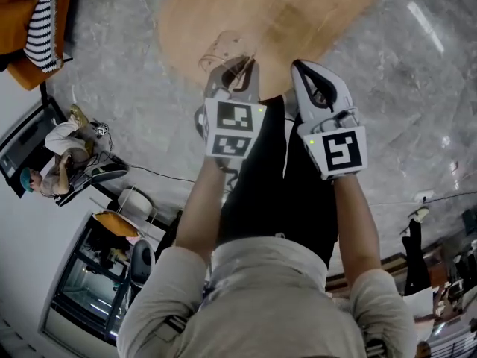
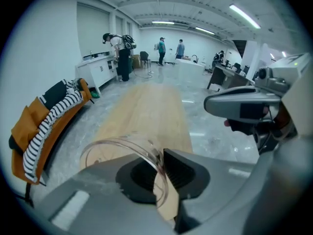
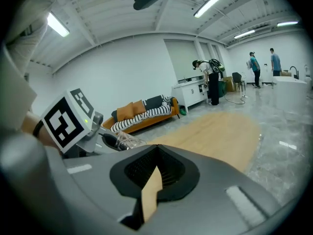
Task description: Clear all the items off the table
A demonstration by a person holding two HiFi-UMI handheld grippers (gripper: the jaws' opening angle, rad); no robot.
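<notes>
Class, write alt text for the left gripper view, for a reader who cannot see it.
The left gripper, jaws shut, holds a clear plastic cup by its rim above a long light wooden table. An orange sofa stands at left.

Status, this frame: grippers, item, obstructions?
Left hand-held gripper shut on clear plastic cup. Right hand-held gripper shut, empty. Cup over light wooden table; nothing in the way.

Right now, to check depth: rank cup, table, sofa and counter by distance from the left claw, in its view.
1. Clear cup, in the left claw.
2. Wooden table, just beyond.
3. Orange sofa, left.
4. Counter, far back-left.
</notes>
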